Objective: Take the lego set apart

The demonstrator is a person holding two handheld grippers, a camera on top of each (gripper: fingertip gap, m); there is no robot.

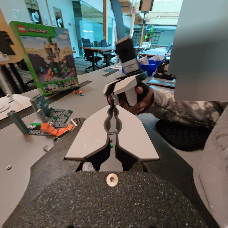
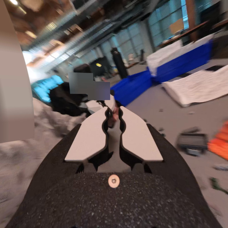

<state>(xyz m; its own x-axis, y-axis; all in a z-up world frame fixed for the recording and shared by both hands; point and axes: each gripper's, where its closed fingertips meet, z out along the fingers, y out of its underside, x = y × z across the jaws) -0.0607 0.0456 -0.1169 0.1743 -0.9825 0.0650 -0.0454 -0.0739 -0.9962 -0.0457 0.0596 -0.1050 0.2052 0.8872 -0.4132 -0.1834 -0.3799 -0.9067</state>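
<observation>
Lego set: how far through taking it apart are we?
Partly done: loose pieces lie by the box. In hand: left gripper pinches a small black piece against the right gripper. Left: grey pillars and orange bricks remain on the baseplates.

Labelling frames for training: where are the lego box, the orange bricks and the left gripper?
lego box (image 1: 49, 59), left wrist view, front face.
orange bricks (image 1: 51, 129), left wrist view, top.
left gripper (image 1: 112, 109), left wrist view, between fingertips.

My right gripper (image 2: 113, 111), jaws a bit apart, nothing gripped; view v. blurred. Orange bricks (image 2: 219, 144) + grey piece (image 2: 192, 143) near right on table (image 2: 154, 118). Blue bins (image 2: 160, 76) far.
</observation>
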